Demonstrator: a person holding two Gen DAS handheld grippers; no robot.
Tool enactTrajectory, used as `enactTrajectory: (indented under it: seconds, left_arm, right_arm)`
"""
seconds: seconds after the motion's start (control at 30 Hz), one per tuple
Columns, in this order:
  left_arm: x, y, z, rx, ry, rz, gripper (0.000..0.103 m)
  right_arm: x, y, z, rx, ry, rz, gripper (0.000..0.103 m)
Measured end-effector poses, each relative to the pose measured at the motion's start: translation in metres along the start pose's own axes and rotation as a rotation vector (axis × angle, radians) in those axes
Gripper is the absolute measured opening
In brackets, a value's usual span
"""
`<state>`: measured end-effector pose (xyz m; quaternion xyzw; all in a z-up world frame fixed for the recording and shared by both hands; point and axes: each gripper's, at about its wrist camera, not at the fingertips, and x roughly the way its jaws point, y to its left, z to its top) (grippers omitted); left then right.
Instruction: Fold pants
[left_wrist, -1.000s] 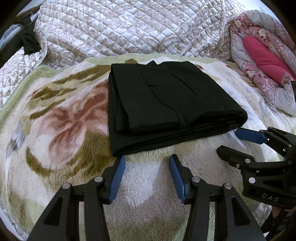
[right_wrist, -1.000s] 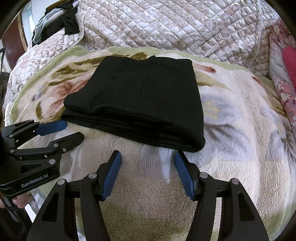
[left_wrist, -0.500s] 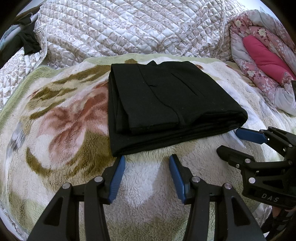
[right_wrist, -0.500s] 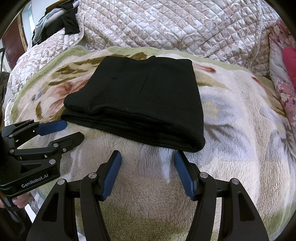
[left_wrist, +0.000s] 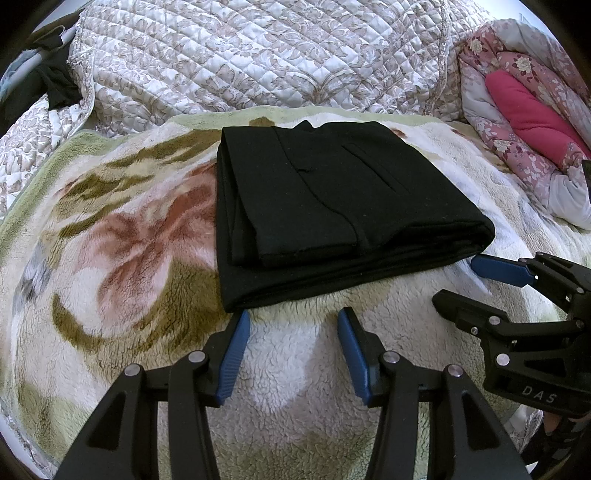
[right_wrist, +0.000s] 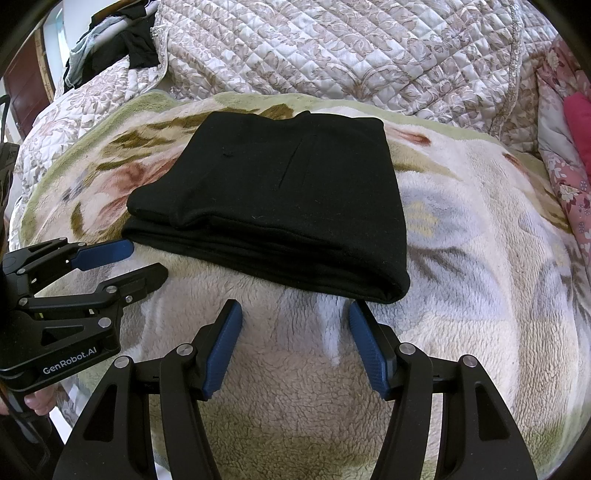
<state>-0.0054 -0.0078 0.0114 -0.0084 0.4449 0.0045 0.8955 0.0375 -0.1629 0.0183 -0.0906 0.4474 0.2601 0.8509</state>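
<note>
White lettering on the black body of the left gripper reads "GenRobot.AI" in the right wrist view; on the black body of the right gripper, seen from the left wrist view, only "DAS" can be read, and whether more letters stand beside it cannot be told at the picture's edge.

There is one pair of black pants, folded into a thick rectangular stack of several layers, lying flat on one fluffy cream fleece blanket with a red-and-olive flower pattern. Behind the blanket lies one quilted white-and-beige bedspread. At the far right sits one pink floral quilt wrapped around a plain magenta roll. A small heap of dark clothes hangs at the upper left in the right wrist view.

Two grippers show, each with two black fingers lined with blue ribbed pads. The left gripper has its jaws spread wide and empty above the bare blanket, just short of the near edge of the folded pants. The right gripper is likewise spread wide and grips nothing, its tips just short of the near right corner of the stack. Neither touches the cloth.
</note>
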Motion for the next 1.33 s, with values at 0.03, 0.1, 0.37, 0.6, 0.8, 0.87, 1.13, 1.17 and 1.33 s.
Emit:
enactTrajectory:
  seconds: [0.03, 0.1, 0.37, 0.6, 0.8, 0.87, 1.13, 1.17, 1.33]
  left_arm:
    - [0.0, 0.0, 0.0, 0.0, 0.0, 0.0, 0.053]
    - [0.0, -0.0001, 0.0, 0.0, 0.0, 0.0, 0.053]
    - [0.0001, -0.0003, 0.0, 0.0, 0.0, 0.001, 0.053]
    - [-0.0001, 0.0, -0.0002, 0.0, 0.001, 0.001, 0.053]
    - [0.0, -0.0003, 0.0001, -0.001, 0.002, 0.0, 0.053]
    - [-0.0003, -0.0001, -0.0003, -0.001, 0.001, 0.001, 0.053]
    - [-0.0001, 0.0006, -0.0003, -0.001, 0.001, 0.0, 0.053]
    - [0.0, 0.0006, -0.0002, -0.001, 0.001, -0.002, 0.053]
    - [-0.0002, 0.0011, -0.0003, 0.001, -0.001, -0.002, 0.053]
  right_arm:
    - [0.0, 0.0, 0.0001, 0.0, 0.0, 0.0, 0.061]
    - [0.0002, 0.0, -0.0001, 0.0, 0.0, 0.0, 0.061]
    - [0.0005, -0.0002, -0.0002, 0.0, -0.001, 0.0, 0.061]
    - [0.0006, 0.0001, -0.0002, 0.0, -0.001, -0.001, 0.061]
    - [0.0004, 0.0012, -0.0005, -0.001, -0.002, -0.001, 0.061]
    - [0.0003, 0.0022, -0.001, -0.002, -0.003, -0.002, 0.061]
    - [0.0008, -0.0018, -0.0004, -0.005, -0.011, -0.004, 0.061]
    - [0.0007, -0.0012, 0.0, -0.006, -0.011, -0.004, 0.061]
    - [0.0002, -0.0014, 0.0003, -0.009, -0.022, -0.005, 0.061]
